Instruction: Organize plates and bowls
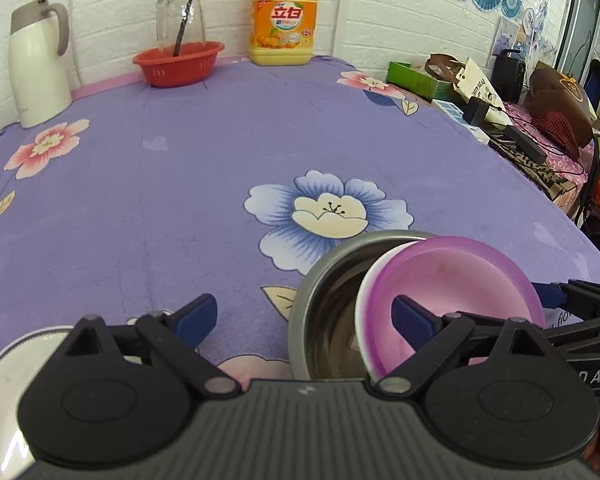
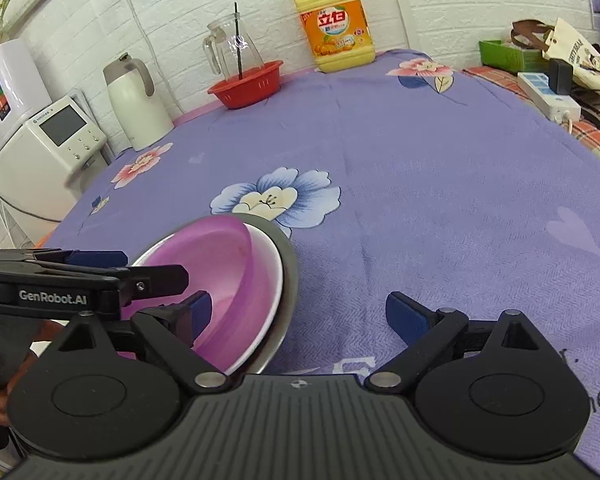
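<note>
A purple bowl [image 1: 452, 292] sits tilted inside a white bowl [image 1: 365, 312], both nested in a steel bowl [image 1: 320, 296] on the purple flowered tablecloth. The stack also shows in the right wrist view: purple bowl [image 2: 236, 272], white rim [image 2: 274, 292], steel bowl [image 2: 290, 280]. My left gripper [image 1: 304, 316] is open, its right finger over the stack. My right gripper [image 2: 300, 312] is open and empty, its left finger over the purple bowl. A steel plate [image 1: 28, 348] lies at the lower left under the left gripper.
At the back stand a white kettle [image 1: 36, 64], a red basket [image 1: 179, 62] holding a glass jug, and a yellow detergent bottle [image 1: 284, 20]. Boxes, bags and cables [image 1: 500, 112] crowd the right edge. A white appliance [image 2: 40, 160] stands off the table's left side.
</note>
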### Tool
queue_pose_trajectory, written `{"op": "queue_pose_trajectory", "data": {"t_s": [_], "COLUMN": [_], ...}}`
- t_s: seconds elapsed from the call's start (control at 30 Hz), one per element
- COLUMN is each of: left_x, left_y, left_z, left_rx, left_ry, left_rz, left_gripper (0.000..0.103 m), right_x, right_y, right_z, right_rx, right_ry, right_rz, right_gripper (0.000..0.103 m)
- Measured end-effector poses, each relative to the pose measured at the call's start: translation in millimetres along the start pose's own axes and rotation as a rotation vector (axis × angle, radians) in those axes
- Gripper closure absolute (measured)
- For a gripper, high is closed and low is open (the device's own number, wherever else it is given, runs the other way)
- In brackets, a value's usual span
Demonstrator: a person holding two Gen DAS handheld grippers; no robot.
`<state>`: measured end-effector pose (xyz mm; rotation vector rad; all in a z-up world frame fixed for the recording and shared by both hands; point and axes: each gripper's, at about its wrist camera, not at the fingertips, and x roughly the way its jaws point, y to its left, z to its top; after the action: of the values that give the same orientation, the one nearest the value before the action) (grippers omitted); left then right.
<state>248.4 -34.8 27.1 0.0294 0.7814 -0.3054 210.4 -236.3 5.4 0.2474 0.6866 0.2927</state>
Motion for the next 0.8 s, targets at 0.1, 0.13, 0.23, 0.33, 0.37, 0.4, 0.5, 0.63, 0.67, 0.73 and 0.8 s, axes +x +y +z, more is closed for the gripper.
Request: {"op": "queue_pose_trajectory", "data": {"t_s": [0.1, 0.13, 0.23, 0.33, 0.37, 0.4, 0.5, 0.63, 0.67, 0.73, 0.8], "left_x": [5, 5, 7, 7, 7, 8, 9, 8, 7, 5, 5], "left_y": [-1, -1, -2, -3, -2, -2, -1, 0, -1, 0, 1], "left_z": [1, 1, 2, 4, 4, 3, 2, 2, 1, 0, 0], "left_rx": [0.010, 0.013, 0.019, 0.038, 0.036, 0.035, 0.039, 0.042, 0.048, 0.049, 0.036], "left_ry": [0.012, 0.014, 0.019, 0.011, 0.015, 0.019, 0.030, 0.034, 0.032, 0.028, 0.031], "left_rz": [0.005, 0.007, 0.003, 0.001, 0.004, 0.001, -0.008, -0.008, -0.005, 0.002, -0.008], "left_gripper": [0.010, 0.010, 0.010, 0.010, 0.010, 0.010, 0.010, 0.010, 0.010, 0.010, 0.010], "right_x": [2, 3, 3, 1, 1, 3, 5, 5, 5, 5, 6], "right_y": [2, 3, 4, 8, 9, 9, 6, 6, 7, 8, 13], "right_z": [1, 1, 3, 4, 3, 3, 0, -3, -3, -3, -1], "right_rx": [-0.029, -0.039, -0.043, -0.060, -0.071, -0.077, -0.057, -0.056, -0.061, -0.076, -0.098], "right_ry": [0.005, 0.007, 0.009, -0.002, -0.001, 0.003, 0.006, -0.007, -0.004, 0.009, 0.034], "right_rz": [-0.009, -0.011, -0.016, -0.028, -0.035, -0.040, -0.033, -0.042, -0.042, -0.047, -0.066], "right_gripper": [0.000, 0.000, 0.000, 0.000, 0.000, 0.000, 0.000, 0.000, 0.000, 0.000, 0.000]}}
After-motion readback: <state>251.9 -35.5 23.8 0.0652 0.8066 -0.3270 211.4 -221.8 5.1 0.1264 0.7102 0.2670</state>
